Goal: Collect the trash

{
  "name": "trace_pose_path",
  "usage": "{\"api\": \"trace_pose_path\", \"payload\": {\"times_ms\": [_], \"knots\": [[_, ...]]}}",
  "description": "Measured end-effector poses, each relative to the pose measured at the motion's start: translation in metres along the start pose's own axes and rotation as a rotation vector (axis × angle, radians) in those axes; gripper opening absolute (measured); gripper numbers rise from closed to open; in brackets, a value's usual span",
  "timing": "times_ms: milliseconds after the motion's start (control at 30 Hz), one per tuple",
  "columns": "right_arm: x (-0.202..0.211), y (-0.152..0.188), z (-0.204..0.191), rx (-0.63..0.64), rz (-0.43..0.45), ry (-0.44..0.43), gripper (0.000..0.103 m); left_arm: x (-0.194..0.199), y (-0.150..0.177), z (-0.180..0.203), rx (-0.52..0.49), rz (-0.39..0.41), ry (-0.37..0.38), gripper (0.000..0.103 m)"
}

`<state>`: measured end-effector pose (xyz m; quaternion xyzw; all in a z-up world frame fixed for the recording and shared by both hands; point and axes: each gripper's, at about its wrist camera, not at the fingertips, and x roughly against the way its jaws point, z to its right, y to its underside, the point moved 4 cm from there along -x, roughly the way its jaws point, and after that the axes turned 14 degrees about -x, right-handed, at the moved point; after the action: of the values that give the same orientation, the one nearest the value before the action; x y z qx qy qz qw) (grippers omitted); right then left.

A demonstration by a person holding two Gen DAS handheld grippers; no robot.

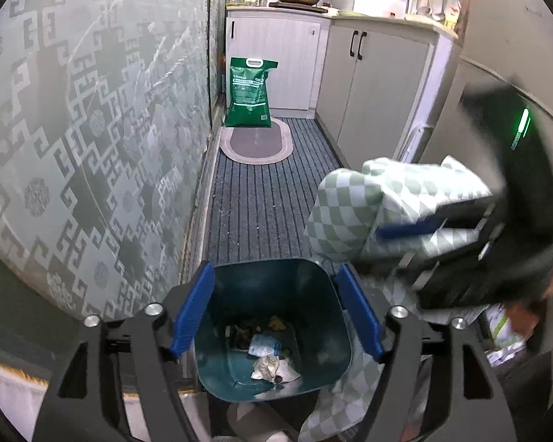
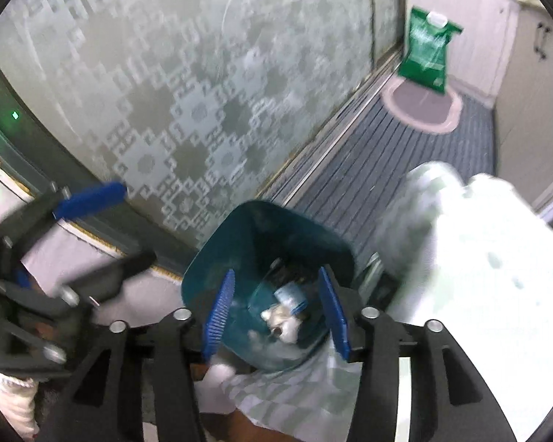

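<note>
I hold left gripper (image 1: 276, 309) and right gripper (image 2: 276, 311) over teal bin (image 1: 217, 364), both spread wide, gripping nothing. Trash (image 1: 267, 362) lies on bin bottom. Judging drop finished. Bin beside patterned glass door (image 1: 92, 147), checkered cloth (image 1: 346, 213) alongside.
</note>
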<state>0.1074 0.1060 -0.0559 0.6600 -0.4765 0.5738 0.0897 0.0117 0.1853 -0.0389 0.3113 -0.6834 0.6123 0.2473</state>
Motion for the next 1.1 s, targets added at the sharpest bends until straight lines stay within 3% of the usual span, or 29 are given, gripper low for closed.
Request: {"api": "trace_pose_path", "payload": {"times_ms": [100, 233, 400, 533, 700, 900, 1100], "knots": [[0.028, -0.005, 0.012, 0.004, 0.089, 0.064, 0.062, 0.000, 0.005, 0.017, -0.042, -0.008, -0.026, 0.081], [0.073, -0.005, 0.033, -0.002, 0.219, 0.144, 0.081, 0.006, 0.008, 0.032, -0.054, 0.012, -0.025, 0.091], [0.129, 0.008, 0.060, -0.059, 0.373, 0.138, 0.099, 0.022, 0.005, 0.044, -0.036, 0.060, -0.036, 0.098], [0.163, 0.034, 0.086, -0.107, 0.473, 0.192, 0.100, 0.025, 0.003, 0.049, 0.011, 0.075, -0.074, 0.100], [0.190, 0.067, 0.094, -0.056, 0.562, 0.280, 0.100, 0.033, 0.000, 0.059, 0.039, 0.100, -0.053, 0.100], [0.225, 0.108, 0.097, -0.020, 0.655, 0.260, 0.100, 0.056, 0.000, 0.062, 0.028, 0.147, -0.124, 0.100], [0.241, 0.135, 0.101, -0.034, 0.696, 0.209, 0.100, 0.076, 0.007, 0.065, 0.020, 0.185, -0.122, 0.100]]}}
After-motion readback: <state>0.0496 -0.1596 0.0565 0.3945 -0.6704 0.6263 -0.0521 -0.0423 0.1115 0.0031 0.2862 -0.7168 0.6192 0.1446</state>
